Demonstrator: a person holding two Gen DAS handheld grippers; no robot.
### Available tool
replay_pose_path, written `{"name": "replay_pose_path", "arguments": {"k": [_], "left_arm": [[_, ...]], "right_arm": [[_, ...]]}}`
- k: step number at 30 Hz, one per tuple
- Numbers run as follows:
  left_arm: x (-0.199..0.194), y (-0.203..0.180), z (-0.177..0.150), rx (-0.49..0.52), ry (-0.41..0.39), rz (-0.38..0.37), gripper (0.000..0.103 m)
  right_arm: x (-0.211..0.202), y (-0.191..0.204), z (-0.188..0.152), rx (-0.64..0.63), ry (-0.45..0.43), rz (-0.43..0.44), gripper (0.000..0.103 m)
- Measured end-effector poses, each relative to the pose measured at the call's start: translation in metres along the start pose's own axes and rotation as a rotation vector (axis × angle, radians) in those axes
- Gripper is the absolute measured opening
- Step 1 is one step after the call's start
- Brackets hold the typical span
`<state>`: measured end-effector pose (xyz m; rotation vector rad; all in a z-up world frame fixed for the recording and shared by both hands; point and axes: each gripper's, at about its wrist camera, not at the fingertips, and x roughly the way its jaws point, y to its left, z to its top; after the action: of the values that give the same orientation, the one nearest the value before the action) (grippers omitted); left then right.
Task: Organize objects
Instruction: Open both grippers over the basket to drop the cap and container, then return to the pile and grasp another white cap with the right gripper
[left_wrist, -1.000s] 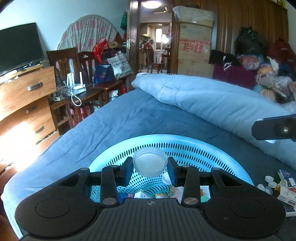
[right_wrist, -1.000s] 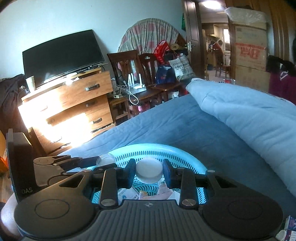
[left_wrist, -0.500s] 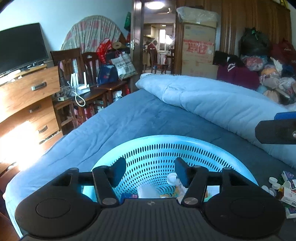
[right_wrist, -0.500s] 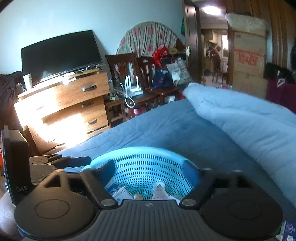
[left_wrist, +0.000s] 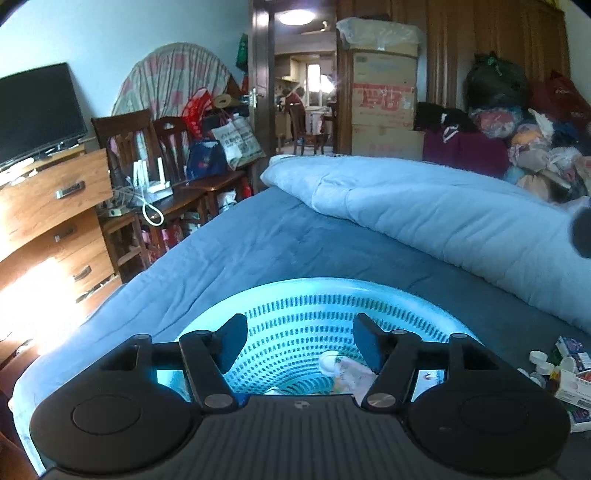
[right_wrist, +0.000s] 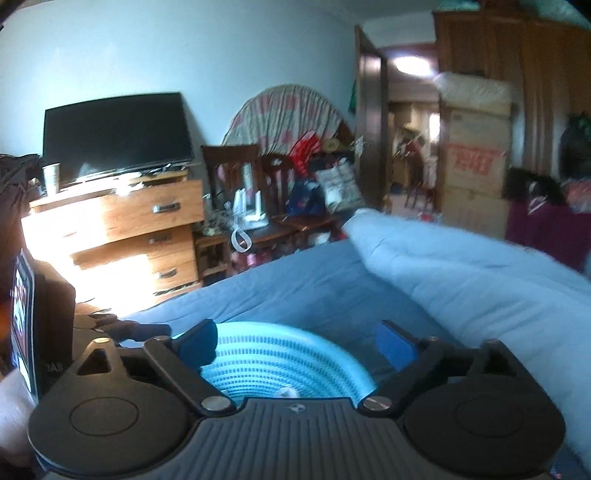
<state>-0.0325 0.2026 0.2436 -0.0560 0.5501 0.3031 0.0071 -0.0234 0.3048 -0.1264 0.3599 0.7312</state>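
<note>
My left gripper (left_wrist: 300, 341) over the basket (left_wrist: 332, 291), jaws opening, nothing btwn. Right gripper (right_wrist: 297, 349) also opening wide, empty, above basket.

Each gripper (left_wrist: 300, 341) is black, ribbed-bodied, with round discs and silver screws.

I see sunlight blowing out the dresser (left_wrist: 55, 236) at lower left; my right view smears with blur, fisheye edges bending.
</note>
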Motion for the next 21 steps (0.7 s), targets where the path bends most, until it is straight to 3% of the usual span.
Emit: {"name": "replay_pose_path", "arguments": {"k": [3,5,8,10,13,16,21], "left_arm": [[-0.016,-0.016,0.002,0.000,-0.052,-0.073,0.066],[-0.036,-0.038,-0.001,0.026,-0.107,-0.157,0.070],[-0.065,-0.087,-0.015,0.106,-0.172,-0.298,0.079],[-0.075,-0.124,-0.029,0.158,-0.177,-0.403,0.080],[-0.072,-0.179,-0.058,0.225,-0.123,-0.540,0.080],[-0.056,-0.223,-0.088,0.280,-0.039,-0.603,0.079],[-0.039,-0.279,-0.122,0.333,0.059,-0.686,0.077]], "right_arm": [[-0.044,-0.025,-0.039,0.035,-0.073,-0.090,0.096],[-0.076,-0.052,-0.085,0.099,-0.075,-0.173,0.096],[-0.120,-0.101,-0.169,0.187,-0.010,-0.368,0.095],[-0.147,-0.140,-0.231,0.238,0.088,-0.525,0.093],[-0.183,-0.196,-0.306,0.322,0.211,-0.707,0.085],[-0.213,-0.241,-0.355,0.414,0.286,-0.843,0.085],[-0.219,-0.279,-0.394,0.497,0.347,-0.869,0.081]]}}
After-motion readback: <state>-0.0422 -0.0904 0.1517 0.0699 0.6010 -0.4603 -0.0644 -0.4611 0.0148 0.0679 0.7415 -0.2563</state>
